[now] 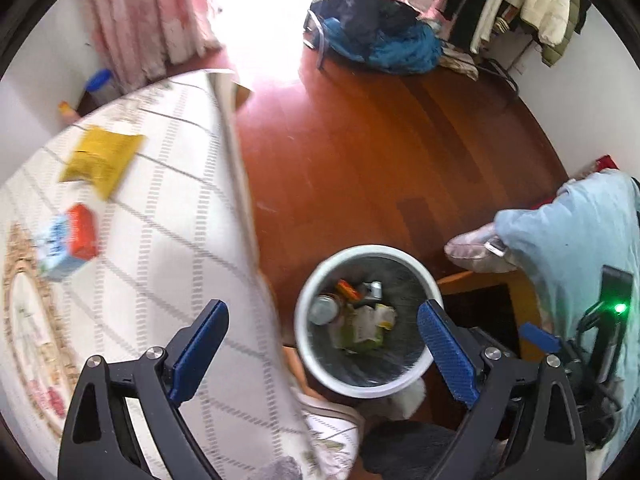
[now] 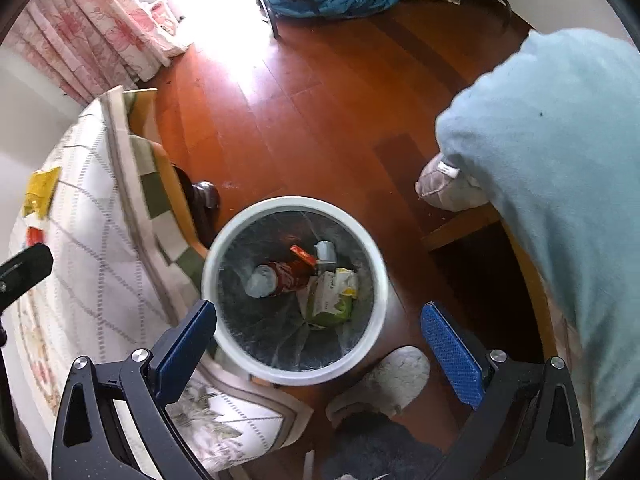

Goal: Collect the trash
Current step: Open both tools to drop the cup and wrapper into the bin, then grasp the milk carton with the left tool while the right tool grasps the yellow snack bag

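1. White round trash bin [image 2: 294, 368], dark liner, upright on the wooden floor beside the bed.
2. Inside: red soda can [image 2: 280, 278] on its side, green-and-white wrapper [image 2: 330, 300], small orange packet [image 2: 303, 255].
3. On the bedspread: yellow packet [image 1: 100, 159], blue-and-orange carton [image 1: 68, 242].

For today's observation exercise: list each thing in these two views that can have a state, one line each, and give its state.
left gripper: open, empty
right gripper: open, empty
trash bin: upright, lidless, partly filled
soda can: lying on its side in the bin
green wrapper: crumpled in the bin
yellow packet: lying flat on the bed
red and blue carton: lying on the bed
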A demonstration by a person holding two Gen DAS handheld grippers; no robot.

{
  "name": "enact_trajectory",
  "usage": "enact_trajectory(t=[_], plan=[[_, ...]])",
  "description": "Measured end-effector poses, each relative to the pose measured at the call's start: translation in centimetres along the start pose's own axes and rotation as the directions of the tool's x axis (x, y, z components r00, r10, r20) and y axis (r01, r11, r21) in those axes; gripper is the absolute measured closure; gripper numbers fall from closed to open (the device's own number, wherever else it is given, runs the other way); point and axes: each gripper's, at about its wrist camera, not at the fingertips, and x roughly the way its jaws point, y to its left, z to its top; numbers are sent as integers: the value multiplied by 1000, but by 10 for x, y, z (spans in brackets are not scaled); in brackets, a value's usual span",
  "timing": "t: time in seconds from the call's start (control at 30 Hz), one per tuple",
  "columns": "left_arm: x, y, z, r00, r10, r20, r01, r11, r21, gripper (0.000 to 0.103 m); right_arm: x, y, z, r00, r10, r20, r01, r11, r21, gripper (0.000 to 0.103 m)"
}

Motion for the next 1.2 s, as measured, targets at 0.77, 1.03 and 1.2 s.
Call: enact_trajectory(t=[0.77,1.03,1.2], plan=[[2,331,-72,920,380,-100,-379,791,-479,6,8,398,76,990,140,-24,-120,738,-664,0],[21,352,-70,932,352,-90,-353,821,-449,4,75,492,91,998,9,-60,-55,576,-815,0],[16,347,-55,918,386,-84,-389,845,-366,4,79,481,96,998,33,-53,-62,644,-762,32]])
